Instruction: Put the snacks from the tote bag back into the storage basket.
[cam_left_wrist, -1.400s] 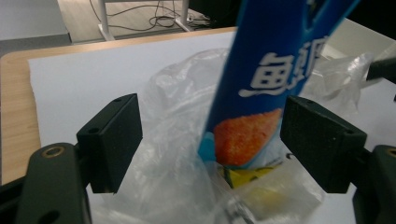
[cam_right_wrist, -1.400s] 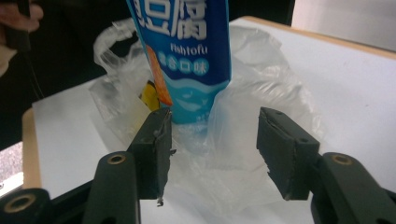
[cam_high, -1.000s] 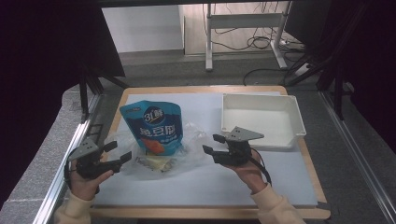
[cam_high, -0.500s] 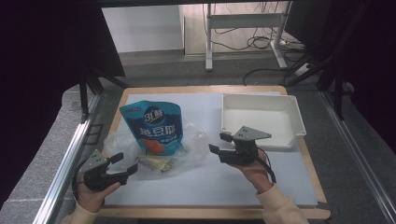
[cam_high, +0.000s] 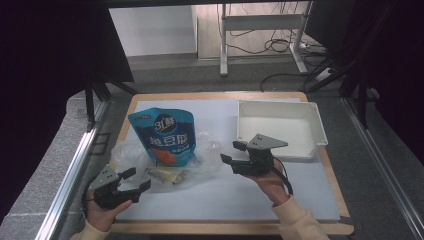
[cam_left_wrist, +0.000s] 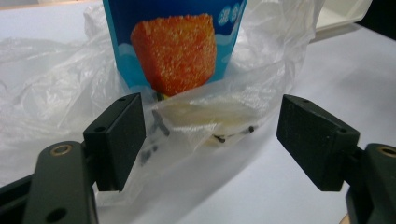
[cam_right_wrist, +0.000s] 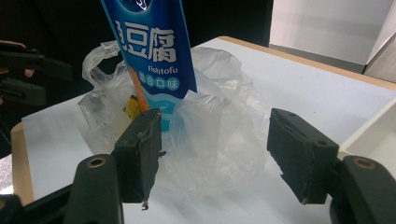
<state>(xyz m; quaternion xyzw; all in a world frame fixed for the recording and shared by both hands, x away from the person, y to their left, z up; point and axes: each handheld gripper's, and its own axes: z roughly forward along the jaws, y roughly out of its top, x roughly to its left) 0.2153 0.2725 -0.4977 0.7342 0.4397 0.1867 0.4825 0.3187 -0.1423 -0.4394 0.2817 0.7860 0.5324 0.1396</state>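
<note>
Lying between both tools, the clear plastic bag (cam_high: 165, 160) holds a blue pouch (cam_high: 164, 136) on the counter (cam_high: 280, 200). The left hand-held gripper (cam_high: 137, 182) sits just beside the bag's near edge, jaws wide and empty; the right hand-held gripper (cam_high: 232, 152) has just been opening, empty too. Its own view shows the pouch standing upright.

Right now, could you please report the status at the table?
Left gripper open at the clear plastic bag's edge. Right gripper open, just widened, nothing gripped. Blue pouch upright in bag. Path clear.
</note>
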